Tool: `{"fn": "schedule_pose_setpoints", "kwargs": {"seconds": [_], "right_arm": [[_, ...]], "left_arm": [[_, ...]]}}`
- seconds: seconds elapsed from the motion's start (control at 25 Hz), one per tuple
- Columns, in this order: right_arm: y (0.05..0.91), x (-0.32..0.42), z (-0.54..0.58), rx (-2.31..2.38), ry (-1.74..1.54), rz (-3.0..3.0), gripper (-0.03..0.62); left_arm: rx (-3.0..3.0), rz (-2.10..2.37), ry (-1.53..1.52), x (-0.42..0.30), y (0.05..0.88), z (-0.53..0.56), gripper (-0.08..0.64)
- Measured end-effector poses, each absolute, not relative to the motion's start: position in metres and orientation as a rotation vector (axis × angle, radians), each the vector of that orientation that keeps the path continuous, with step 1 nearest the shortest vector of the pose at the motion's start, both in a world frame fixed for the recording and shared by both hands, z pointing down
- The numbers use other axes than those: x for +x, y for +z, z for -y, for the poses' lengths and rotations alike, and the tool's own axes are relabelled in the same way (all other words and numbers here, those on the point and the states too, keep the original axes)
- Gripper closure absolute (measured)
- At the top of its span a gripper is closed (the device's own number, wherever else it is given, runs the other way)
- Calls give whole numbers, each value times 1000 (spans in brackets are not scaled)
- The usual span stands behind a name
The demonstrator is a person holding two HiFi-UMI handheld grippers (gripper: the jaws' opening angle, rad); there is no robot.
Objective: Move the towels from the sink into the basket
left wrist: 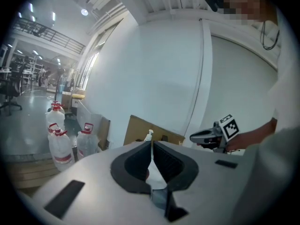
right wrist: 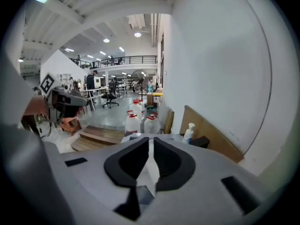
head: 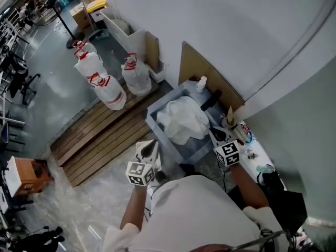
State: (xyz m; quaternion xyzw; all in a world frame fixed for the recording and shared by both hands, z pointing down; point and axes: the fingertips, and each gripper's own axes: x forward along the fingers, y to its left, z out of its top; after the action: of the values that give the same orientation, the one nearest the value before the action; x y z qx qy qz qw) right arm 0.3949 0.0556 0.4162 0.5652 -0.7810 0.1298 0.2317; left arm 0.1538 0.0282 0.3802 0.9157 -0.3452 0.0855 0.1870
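The left tongs (left wrist: 152, 146) are seen closed, the dark pads drawn together at their tips with nothing clamped between them. The right tongs (right wrist: 151, 144) are shut as well, only a sliver of a gap left along the pads, and nothing is carried. Both are held out in front of the person at the near side of the sink (head: 195, 151), the left one off its near left corner and the right one at its near right edge. Neither is touching the towels (head: 184, 121).

The towels are found in the sink, bunched into one white, crumpled heap that fills most of the basin. At the far rim a small white pump bottle (head: 201, 83) is stood upright, and a sheet of cardboard (head: 202, 70) is leaned against the wall behind it. Further left, red-capped water jugs (head: 105, 85) are grouped on the floor just beside a wooden pallet (head: 100, 138).
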Motion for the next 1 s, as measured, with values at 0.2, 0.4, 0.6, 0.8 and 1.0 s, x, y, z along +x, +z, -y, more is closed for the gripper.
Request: {"fn": "schedule_pose_setpoints", "kwargs": {"seconds": [0.2, 0.4, 0.6, 0.8, 1.0], "right_arm": [[502, 404, -29, 1466, 470, 2053, 462], [598, 425, 0, 1421, 612, 1937, 353], [684, 435, 27, 1377, 747, 1798, 209], [753, 446, 46, 1382, 912, 1624, 143], [809, 470, 58, 1480, 1066, 1429, 57]], "left_arm": [[2526, 953, 301, 172, 409, -35, 543], [2481, 938, 352, 195, 439, -40, 543], [2431, 936, 375, 207, 464, -41, 543], [2384, 947, 399, 211, 494, -40, 543], [2343, 1001, 419, 197, 517, -35, 543]]}}
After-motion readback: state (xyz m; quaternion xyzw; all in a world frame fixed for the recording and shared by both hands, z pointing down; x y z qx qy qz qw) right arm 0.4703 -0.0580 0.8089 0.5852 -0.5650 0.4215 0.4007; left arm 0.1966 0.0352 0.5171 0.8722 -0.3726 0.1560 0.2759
